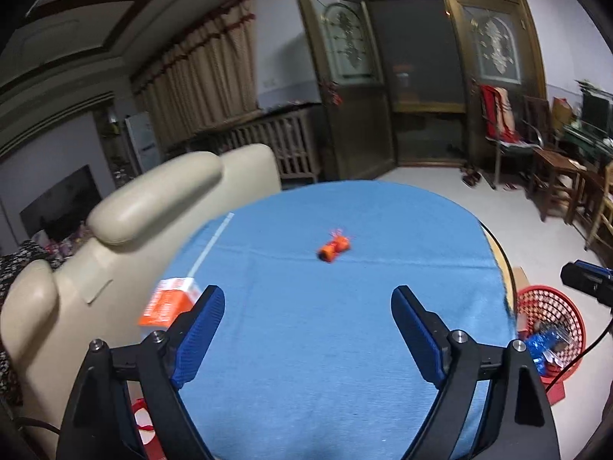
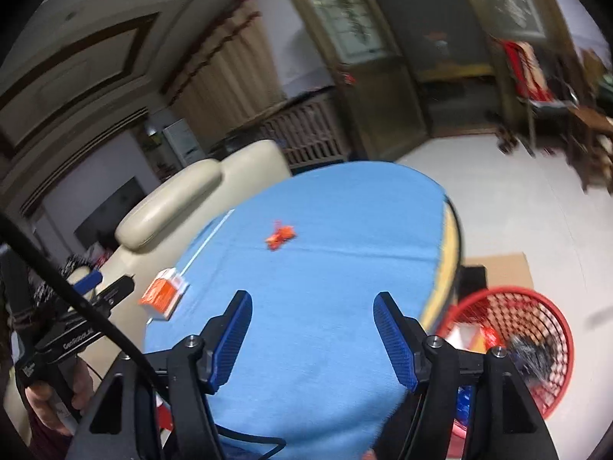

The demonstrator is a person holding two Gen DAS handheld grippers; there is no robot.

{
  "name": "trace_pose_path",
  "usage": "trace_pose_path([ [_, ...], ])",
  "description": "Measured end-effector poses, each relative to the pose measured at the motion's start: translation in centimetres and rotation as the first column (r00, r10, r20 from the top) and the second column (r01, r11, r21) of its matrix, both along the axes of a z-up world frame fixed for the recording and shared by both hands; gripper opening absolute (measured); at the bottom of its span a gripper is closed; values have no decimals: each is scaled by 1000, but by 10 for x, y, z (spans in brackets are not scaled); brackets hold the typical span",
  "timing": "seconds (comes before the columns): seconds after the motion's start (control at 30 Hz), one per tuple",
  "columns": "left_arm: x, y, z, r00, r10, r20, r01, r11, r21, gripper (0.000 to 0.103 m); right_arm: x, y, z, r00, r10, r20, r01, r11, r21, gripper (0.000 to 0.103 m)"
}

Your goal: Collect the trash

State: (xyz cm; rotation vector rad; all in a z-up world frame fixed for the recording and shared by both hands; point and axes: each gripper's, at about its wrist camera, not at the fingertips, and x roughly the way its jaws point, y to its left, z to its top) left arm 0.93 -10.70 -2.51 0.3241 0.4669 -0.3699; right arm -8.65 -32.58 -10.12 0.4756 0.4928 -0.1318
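A crumpled orange wrapper (image 1: 334, 248) (image 2: 281, 237) lies near the middle of the blue tablecloth (image 1: 325, 337) (image 2: 306, 306). An orange and white carton (image 1: 168, 303) (image 2: 163, 293) sits at the cloth's left edge. My left gripper (image 1: 308, 306) hangs over the near part of the table, open, nothing between its blue pads. My right gripper (image 2: 312, 312) is open too, empty, above the near edge. The left gripper (image 2: 99, 287) also shows at the left of the right wrist view. A red mesh basket (image 1: 551, 329) (image 2: 509, 345) with wrappers inside stands on the floor to the right.
A cream armchair (image 1: 126, 230) (image 2: 184, 191) presses against the table's left side. Brown cardboard (image 2: 502, 268) lies on the floor beside the basket. Wooden chairs (image 1: 551, 168) stand at the far right, dark doors (image 1: 417, 76) behind. A cable (image 2: 76, 306) crosses the right wrist view.
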Motion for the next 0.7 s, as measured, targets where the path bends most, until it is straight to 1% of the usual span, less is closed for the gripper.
trace_pose_path([
  [0.1,-1,12,7,1000,22,12,-22,1000,-16,90,7,26,10,999,35,13,-35,998,-46,70],
  [0.23,2,25,15,998,55,28,-54,998,-34,90,15,57,22,997,69,22,-65,989,-130,70],
  [0.37,0,37,21,994,92,53,-90,995,-36,91,17,76,32,996,80,25,-74,980,-184,70],
  [0.5,2,46,25,991,116,58,-114,993,-40,91,20,89,40,997,76,23,-69,974,-217,70],
  [0.7,5,52,27,988,138,64,-136,990,-39,92,25,101,49,997,79,20,-72,969,-236,70],
])
